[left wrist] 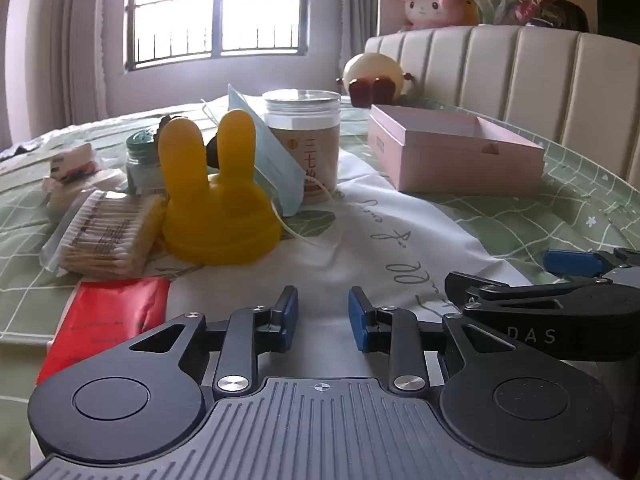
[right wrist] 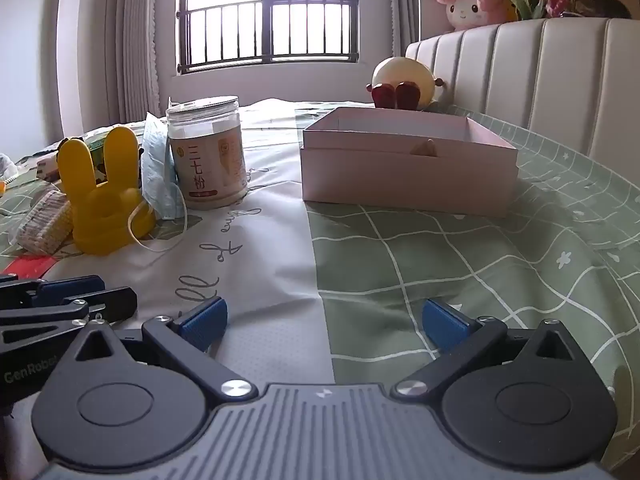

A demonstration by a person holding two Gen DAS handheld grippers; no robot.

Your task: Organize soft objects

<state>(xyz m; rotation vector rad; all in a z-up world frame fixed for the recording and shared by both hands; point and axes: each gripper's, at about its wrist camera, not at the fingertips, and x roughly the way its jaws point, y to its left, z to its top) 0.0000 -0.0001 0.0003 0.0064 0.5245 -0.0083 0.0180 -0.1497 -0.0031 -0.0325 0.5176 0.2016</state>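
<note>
A bed spread with a green checked sheet (right wrist: pixel 460 264) fills both views, a barred window behind it and a padded headboard to the right. At far left lies a pack of cotton swabs (left wrist: pixel 108 236), with a red packet (left wrist: pixel 108 320) nearer the camera; just right of the swabs stands a yellow rabbit-eared toy (left wrist: pixel 216 200), a blue face mask (left wrist: pixel 272 160) leaning between it and a clear jar (left wrist: pixel 304 144). Further right sits an open pink box (right wrist: pixel 404 164), well apart from the clutter. The left gripper (left wrist: pixel 323 318) hangs low over the sheet with its pads narrowly parted and nothing between them; the right gripper (right wrist: pixel 324 320) is spread wide, also empty. Nothing appears packed yet. The soft rabbit toy is probably first: the left jaws should widen, approach the ears squarely, squeeze gently, avoid snagging the mask's loop, then carry it right to the box.
</note>
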